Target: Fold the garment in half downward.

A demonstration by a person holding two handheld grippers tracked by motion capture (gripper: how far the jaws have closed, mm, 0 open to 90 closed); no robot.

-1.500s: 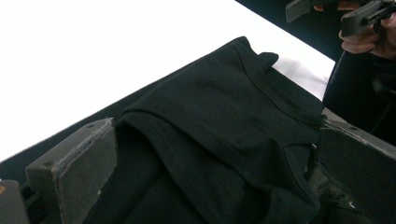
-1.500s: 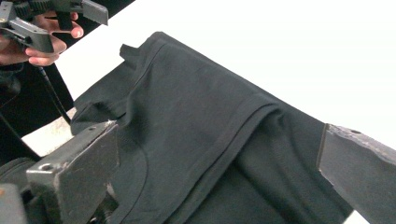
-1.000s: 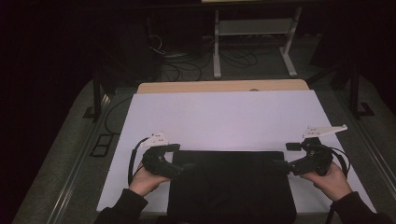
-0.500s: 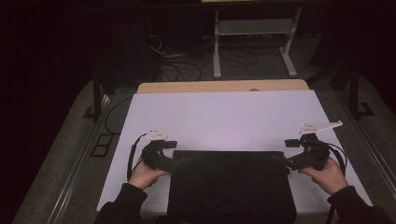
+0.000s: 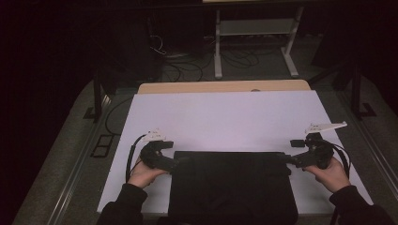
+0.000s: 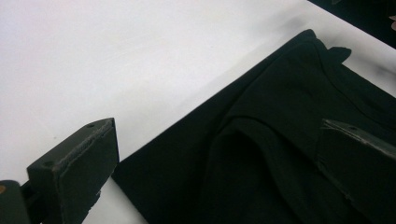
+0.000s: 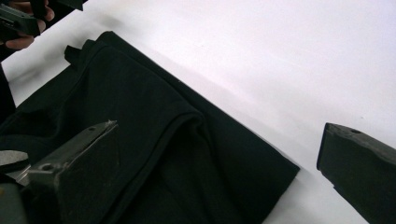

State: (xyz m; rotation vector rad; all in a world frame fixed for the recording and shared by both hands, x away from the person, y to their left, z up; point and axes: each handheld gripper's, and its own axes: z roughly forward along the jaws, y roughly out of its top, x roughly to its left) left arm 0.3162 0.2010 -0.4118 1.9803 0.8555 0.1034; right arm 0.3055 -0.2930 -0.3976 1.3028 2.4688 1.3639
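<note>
**Black garment spread flat, both grippers open at its far corners**

Black garment (image 5: 232,187) lies folded on the white table cover (image 5: 225,117), filling the near middle of the table and running over the near edge at 6 o'clock. One garment, two grippers, one table cover; nothing else sits on the work surface.

At 9 o'clock of the cloth, the left gripper (image 5: 172,164) rests at the far-left corner; its own view shows the jaws spread wide, one over bare cover, one over the fabric, clamping nothing. At 3 o'clock, the right gripper (image 5: 290,161) sits at the far-right corner, jaws likewise wide apart astride the corner (image 7: 280,175).

The likely risk is an uneven grab. The fabric is layered, with a raised fold (image 6: 243,135) just inside each corner, so a jaw that closes too shallow could catch the top layer alone and peel the fold apart. If one side bites before the other, the cloth would probably skew or bunch. The overhang at 6 o'clock could drag the garment toward the person once lifted.
</note>
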